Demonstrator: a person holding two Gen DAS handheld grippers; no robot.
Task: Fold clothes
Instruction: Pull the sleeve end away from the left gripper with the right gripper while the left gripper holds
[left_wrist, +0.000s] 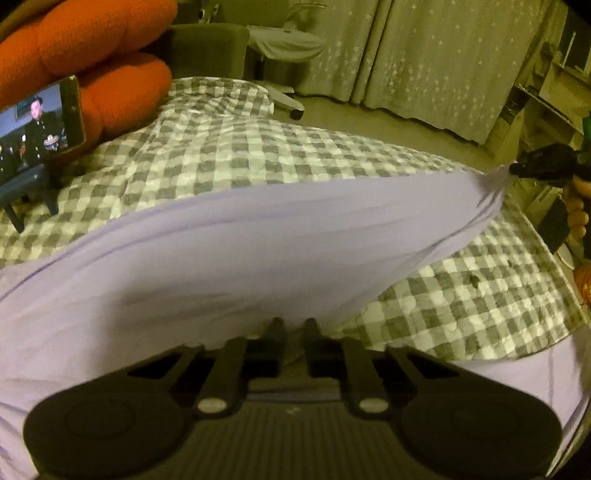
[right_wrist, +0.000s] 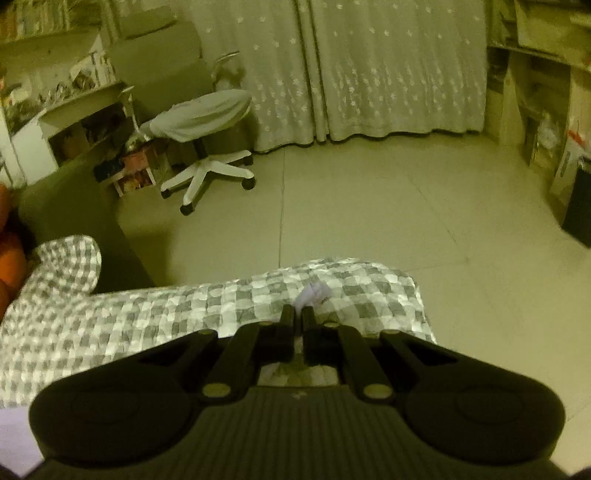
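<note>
**Lavender garment stretched between both grippers above the checked bed**

You are holding a pale lavender garment (left_wrist: 258, 240) in the air over a bed spread with a grey-and-white checked quilt (left_wrist: 229, 147). The cloth runs as one taut sheet from your left gripper (left_wrist: 294, 325), low in the left wrist view, across to your right gripper (left_wrist: 517, 170), which shows as a dark tip at the far right of that view, pinching a corner.

What could go wrong: the right gripper has only a small tuft of fabric (right_wrist: 312, 293) poking past its fingertips. If you pull the sheet tighter, that little bite may slip free and the corner will drop, so the edges will no longer line up. The cloth is blurred, which suggests fast motion; a quick swing could also drag the hanging part across the quilt and crease it. A phone on a small stand (left_wrist: 37, 125) sits on the bed at the left, beside an orange cushion (left_wrist: 85, 48); sweeping cloth could knock it over.

The grippers: your left gripper's fingers stand narrow, with a slim gap, and the garment's edge drapes over their tips, so the hold looks likely but the contact itself is hidden. In the right wrist view, your right gripper (right_wrist: 298, 314) is almost fully closed, clamped on the tuft.
</note>
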